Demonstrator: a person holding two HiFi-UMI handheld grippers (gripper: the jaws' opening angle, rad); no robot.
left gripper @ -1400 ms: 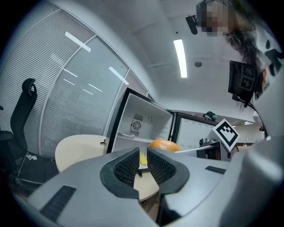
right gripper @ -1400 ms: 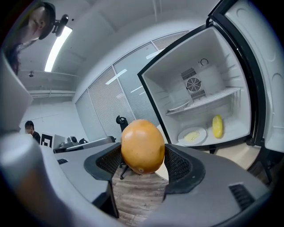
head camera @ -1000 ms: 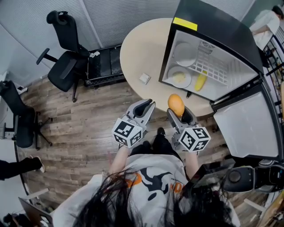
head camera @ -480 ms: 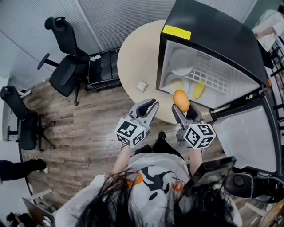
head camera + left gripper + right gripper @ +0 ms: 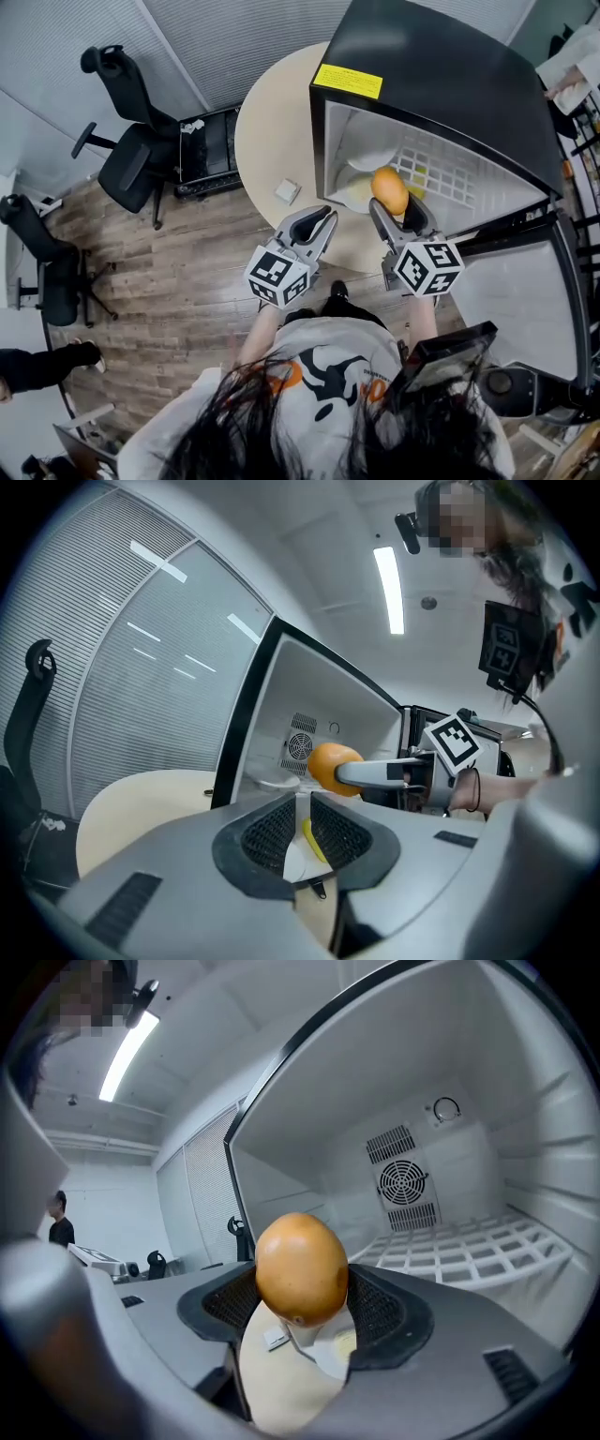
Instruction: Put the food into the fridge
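A black mini fridge stands open on the round beige table. Inside I see a white wire shelf, white plates and a yellow banana. My right gripper is shut on an orange fruit, held right at the fridge's opening above the lower plate. In the right gripper view the orange fruit fills the jaws, with the fridge's inside beyond. My left gripper hovers beside it over the table edge, shut and holding nothing. It sees the orange fruit too.
The fridge door swings open to the right. A small white object lies on the table. Two black office chairs stand at the left on the wood floor. A person's arm shows at far left.
My right gripper has carried the orange fruit forward from the table's edge to the fridge's mouth. The left gripper has kept its place beside it.
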